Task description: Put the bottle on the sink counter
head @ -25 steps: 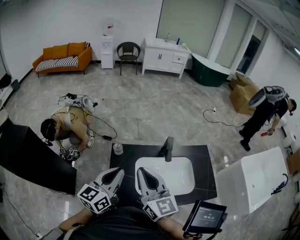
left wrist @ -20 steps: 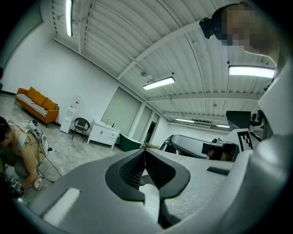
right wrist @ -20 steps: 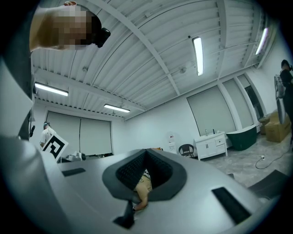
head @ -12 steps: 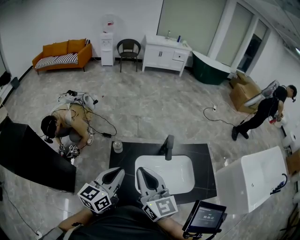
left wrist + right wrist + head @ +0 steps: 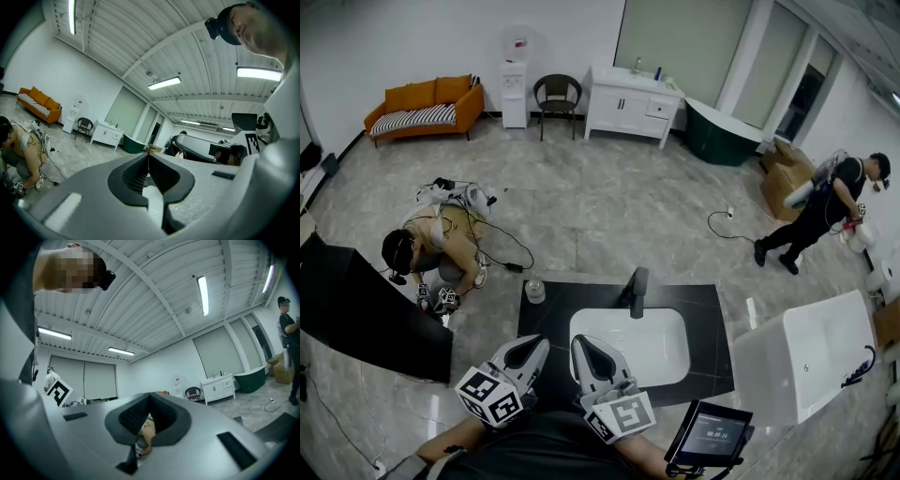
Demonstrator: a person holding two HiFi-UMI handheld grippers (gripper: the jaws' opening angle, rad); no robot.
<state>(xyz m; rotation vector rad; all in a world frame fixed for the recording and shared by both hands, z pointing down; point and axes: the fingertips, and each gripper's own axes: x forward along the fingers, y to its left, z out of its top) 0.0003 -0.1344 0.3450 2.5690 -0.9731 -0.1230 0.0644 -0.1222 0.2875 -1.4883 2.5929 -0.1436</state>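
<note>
At the near edge of the black tabletop (image 5: 711, 328), the left gripper (image 5: 528, 349) and the right gripper (image 5: 589, 352) hover side by side. Each has its jaws together with nothing between them. The bottle (image 5: 535, 293) stands upright on the tabletop's far left corner, left of the faucet (image 5: 636, 292) and the white basin (image 5: 661, 352), well apart from both grippers.

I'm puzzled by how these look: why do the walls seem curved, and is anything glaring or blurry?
Head view: the wide-angle lens bows the walls; the glossy floor shows pale reflections. Left gripper view: round black border, ceiling strip light blown out white. Right gripper view: same border; a mosaic patch hides a face.
</note>
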